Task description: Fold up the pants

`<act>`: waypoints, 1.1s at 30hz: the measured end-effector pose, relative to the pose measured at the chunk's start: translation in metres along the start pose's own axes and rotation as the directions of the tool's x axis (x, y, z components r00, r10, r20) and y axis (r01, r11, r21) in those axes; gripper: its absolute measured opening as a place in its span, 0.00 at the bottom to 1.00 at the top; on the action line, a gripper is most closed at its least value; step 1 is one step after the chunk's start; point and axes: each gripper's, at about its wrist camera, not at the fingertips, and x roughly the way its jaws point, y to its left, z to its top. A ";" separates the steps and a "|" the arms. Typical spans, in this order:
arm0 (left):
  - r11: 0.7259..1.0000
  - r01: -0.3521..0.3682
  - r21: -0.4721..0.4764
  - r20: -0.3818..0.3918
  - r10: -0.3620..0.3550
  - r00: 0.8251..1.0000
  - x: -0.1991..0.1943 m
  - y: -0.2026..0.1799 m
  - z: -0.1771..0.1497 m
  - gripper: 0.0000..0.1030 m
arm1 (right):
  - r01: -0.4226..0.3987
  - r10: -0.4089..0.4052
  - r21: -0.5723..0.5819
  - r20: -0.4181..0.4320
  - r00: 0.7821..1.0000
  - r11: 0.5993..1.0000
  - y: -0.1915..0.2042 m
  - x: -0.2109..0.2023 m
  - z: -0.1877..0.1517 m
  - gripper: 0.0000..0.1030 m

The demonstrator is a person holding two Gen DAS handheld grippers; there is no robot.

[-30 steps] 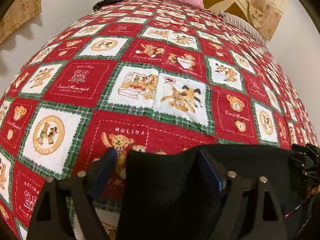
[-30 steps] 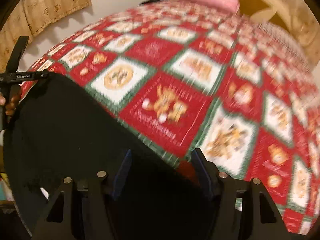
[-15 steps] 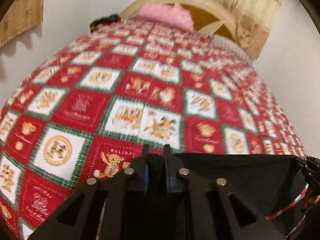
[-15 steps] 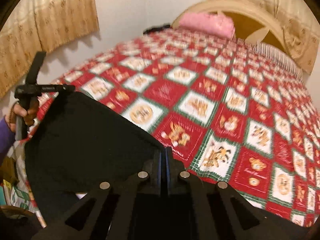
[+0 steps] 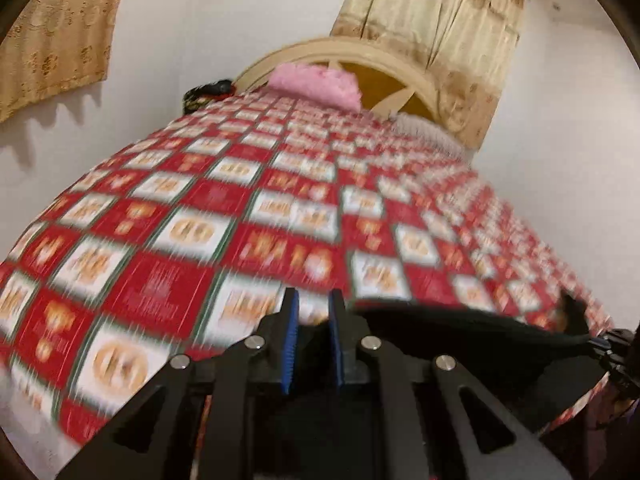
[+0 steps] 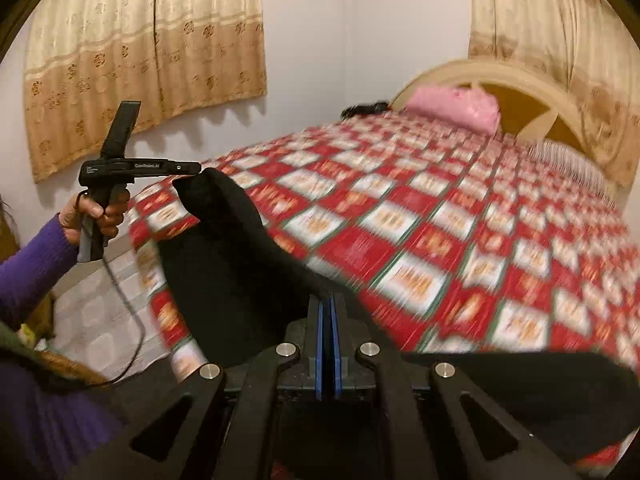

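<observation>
Nearest, the right gripper (image 6: 328, 320) has its blue pads pressed together on an edge of the black pants (image 6: 240, 256). The pants hang lifted above the patchwork bedspread (image 6: 440, 232) to the left gripper (image 6: 192, 168), clamped on the other corner. Its white lettering is too small to read; blur smears the quilt's writing. A pink pillow (image 6: 460, 108) lies at the headboard (image 6: 532, 88).

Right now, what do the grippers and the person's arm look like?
Both grippers are matte black with angular linkage arms, silver pivot pins and blue finger pads: right gripper, left gripper. Seen from the right wrist, the left gripper has a pistol handle, small white lettering and a thin dark cable. The sleeve is purple knit.
</observation>
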 end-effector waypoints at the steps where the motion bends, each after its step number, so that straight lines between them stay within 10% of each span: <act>1: 1.000 -0.016 0.001 -0.014 0.016 1.000 -0.001 0.002 -0.011 0.16 | -0.009 0.009 0.011 -0.012 1.000 1.000 0.003 0.002 -0.010 0.03; 12: 0.982 -0.182 -0.048 -0.125 0.175 0.977 0.001 0.026 -0.071 0.16 | -0.072 0.093 0.118 -0.175 0.980 0.990 0.027 0.041 -0.097 0.04; 17: 0.985 -0.076 -0.158 -0.132 0.055 0.990 -0.015 0.030 -0.071 0.18 | -0.037 0.051 0.083 -0.168 0.984 0.996 0.030 0.035 -0.097 0.04; 21: 0.966 0.105 -0.235 -0.107 -0.133 0.985 -0.034 0.005 -0.081 0.62 | -0.030 0.050 0.143 -0.141 0.989 0.989 0.018 0.031 -0.094 0.04; 25: 0.960 0.203 -0.193 -0.073 -0.221 0.973 -0.036 -0.019 -0.084 0.72 | -0.040 0.064 0.170 -0.143 0.988 0.985 0.016 0.034 -0.098 0.04; 33: 0.896 0.181 -0.405 -0.129 -0.252 0.959 -0.009 -0.009 -0.095 0.78 | -0.035 0.058 0.175 -0.126 0.990 0.984 0.019 0.033 -0.101 0.04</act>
